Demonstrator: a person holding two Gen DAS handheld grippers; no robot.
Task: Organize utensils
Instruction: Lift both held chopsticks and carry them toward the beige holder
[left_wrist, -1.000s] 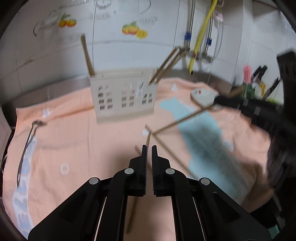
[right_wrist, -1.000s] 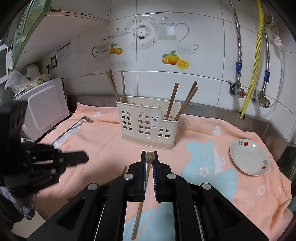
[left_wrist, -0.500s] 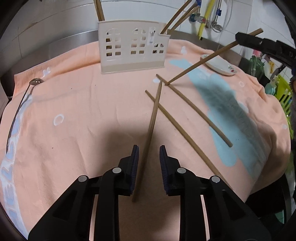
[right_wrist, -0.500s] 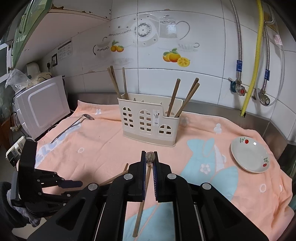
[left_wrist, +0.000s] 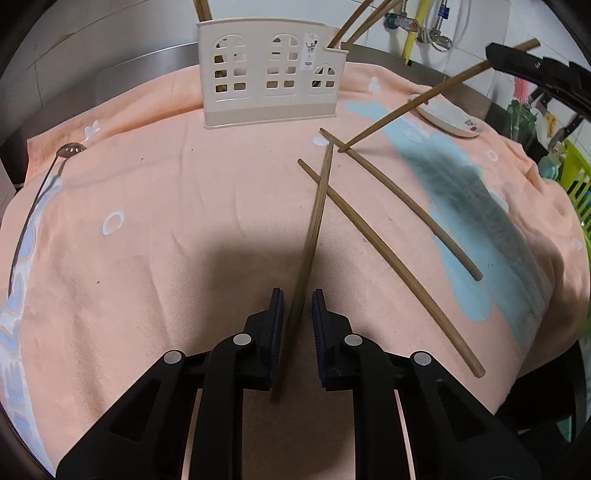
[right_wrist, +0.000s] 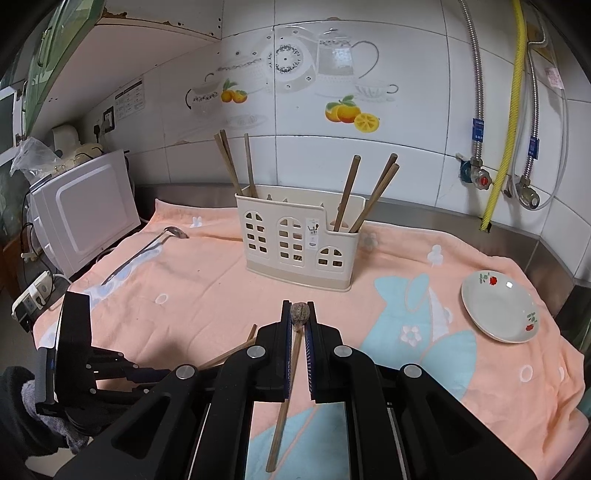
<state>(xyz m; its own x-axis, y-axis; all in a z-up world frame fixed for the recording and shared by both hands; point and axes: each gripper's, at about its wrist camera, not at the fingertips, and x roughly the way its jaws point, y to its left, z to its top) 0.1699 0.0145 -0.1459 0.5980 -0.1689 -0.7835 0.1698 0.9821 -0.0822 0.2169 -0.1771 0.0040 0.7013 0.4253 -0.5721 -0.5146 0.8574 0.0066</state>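
a kitchen desk covered by a peach towel (left_wrist: 155, 206) with pale blue fish shapes. the left tool (left_wrist: 297, 314) sits low at the near edge, its jaws partly open on either side of a wooden chopstick (left_wrist: 318, 218) that lies on the towel pointing away toward the far side; the pads do not look closed on it yet. the right tool (right_wrist: 298, 332) is closed on another chopstick (right_wrist: 286, 384), held raised and slanted, its low tip near the far ends of the loose sticks in the left view.

risks, as a judgement: the left tool's chopstick is thin and round, so if the jaws close off centre it could roll or pivot out. its far tip crosses close to two more loose chopsticks (left_wrist: 391, 266), and lifting may drag them. the right tool's stick hangs well below its grip and could knock those sticks or swing while moving.

containers: a cream plastic utensil holder (right_wrist: 295, 240) with window-shaped cutouts stands at the far middle. its left compartment holds about three upright chopsticks, its right compartment three leaning ones; the middle looks empty, though i cannot tell for certain. a small white dish (right_wrist: 498, 310) with red flowers sits on the right, empty. a metal ladle (right_wrist: 147, 251) lies on the far left.
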